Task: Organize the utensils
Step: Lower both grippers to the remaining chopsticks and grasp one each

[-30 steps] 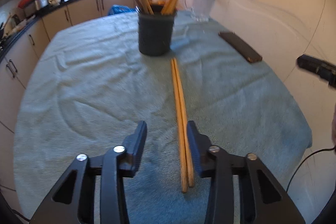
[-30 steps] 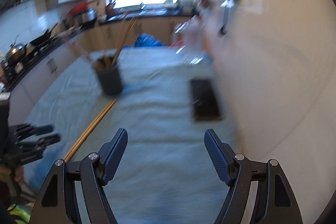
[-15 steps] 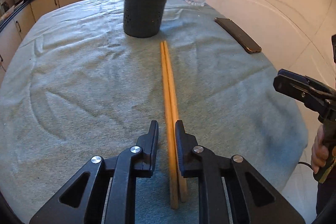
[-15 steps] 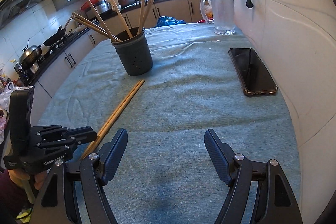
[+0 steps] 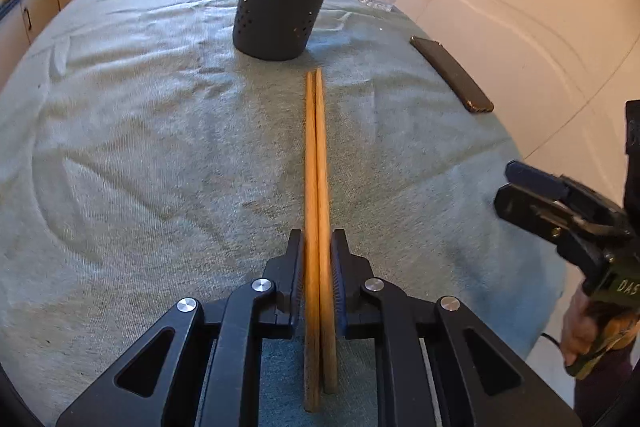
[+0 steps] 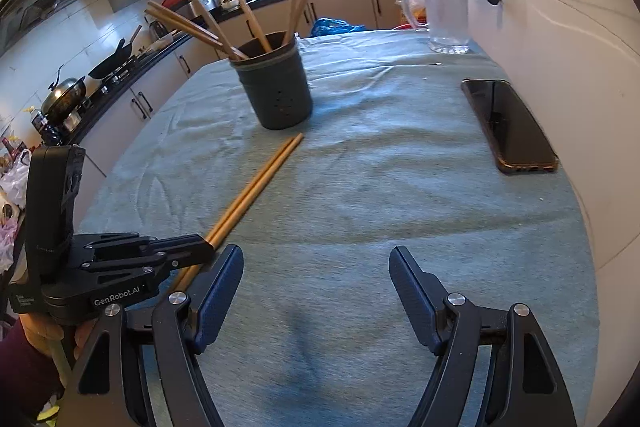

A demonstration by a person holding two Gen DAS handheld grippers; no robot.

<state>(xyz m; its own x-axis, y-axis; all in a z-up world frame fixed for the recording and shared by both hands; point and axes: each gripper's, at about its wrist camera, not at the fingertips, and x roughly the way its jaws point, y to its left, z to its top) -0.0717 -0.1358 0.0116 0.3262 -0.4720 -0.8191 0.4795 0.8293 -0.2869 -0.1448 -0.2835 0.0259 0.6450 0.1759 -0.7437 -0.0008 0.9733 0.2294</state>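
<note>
A pair of wooden chopsticks (image 5: 316,163) lies side by side on the grey-green tablecloth (image 5: 140,147), pointing at a dark perforated utensil holder (image 5: 282,11) that holds several more chopsticks. My left gripper (image 5: 317,247) is shut on the chopsticks near their near end. In the right wrist view the chopsticks (image 6: 260,183) run from the left gripper (image 6: 200,245) toward the holder (image 6: 276,87). My right gripper (image 6: 316,267) is open and empty over the cloth, to the right of the left one.
A black phone (image 6: 508,123) lies near the table's right edge by the white wall. A clear glass jug (image 6: 444,13) stands at the back right. Kitchen counters and a stove with pans run along the left.
My left gripper has moved forward along the chopsticks and its jaws have closed on the pair. The right gripper has stayed open and come a little closer to the table.
</note>
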